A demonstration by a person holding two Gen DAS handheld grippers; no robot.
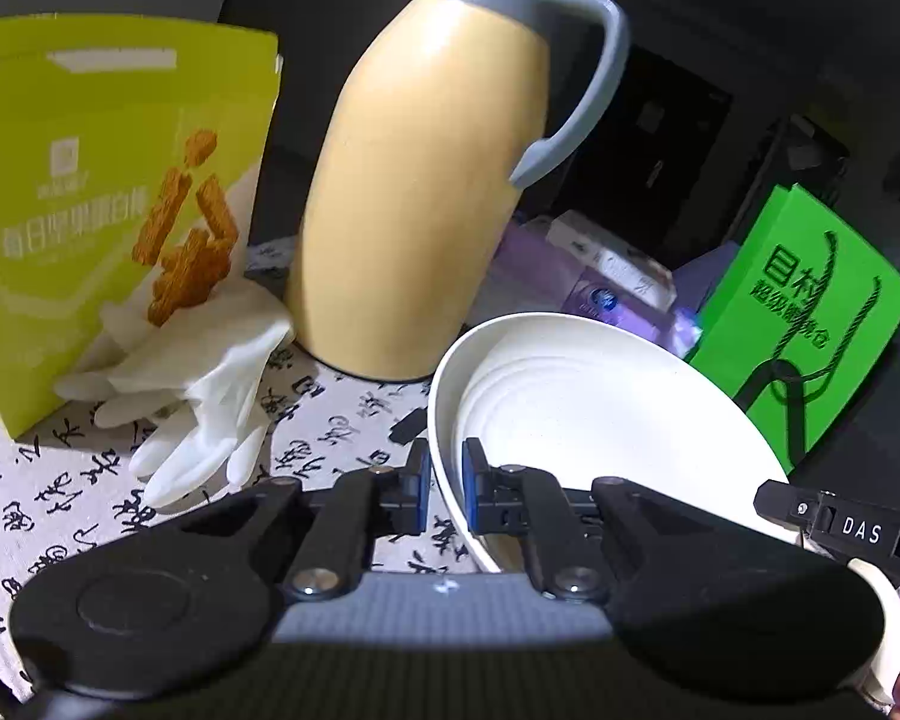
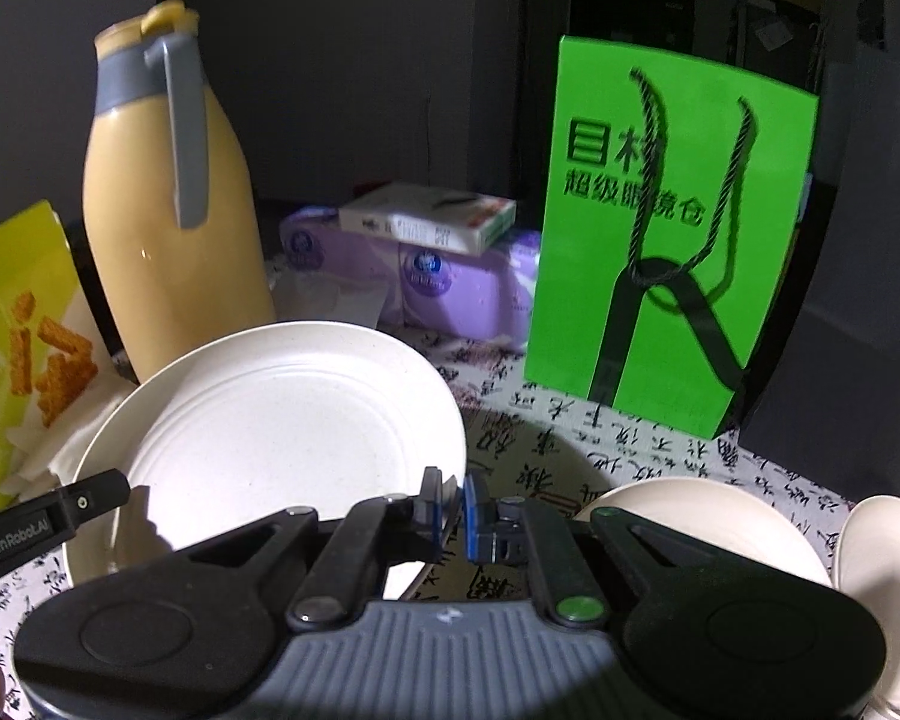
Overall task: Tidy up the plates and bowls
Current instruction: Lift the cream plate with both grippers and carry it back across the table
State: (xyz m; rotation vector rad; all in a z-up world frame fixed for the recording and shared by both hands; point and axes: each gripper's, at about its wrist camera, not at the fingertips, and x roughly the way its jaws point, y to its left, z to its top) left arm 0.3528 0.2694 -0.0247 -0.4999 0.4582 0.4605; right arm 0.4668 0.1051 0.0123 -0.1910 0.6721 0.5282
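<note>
Tablecloth (image 2: pixel 600 438) | thermos (image 1: pixel 426 180), green bag (image 2: pixel 666 228) behind plate (image 2: pixel 282 420)

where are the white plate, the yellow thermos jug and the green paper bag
white plate (image 2: pixel 282 414): right wrist view, inner base
yellow thermos jug (image 1: pixel 426 192): left wrist view, body
green paper bag (image 2: pixel 678 180): right wrist view, printed front

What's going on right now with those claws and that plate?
Both claws, left and right, shut on plate rim, opposite sides. Plate tilted. Flask close behind; bowls at right.
</note>
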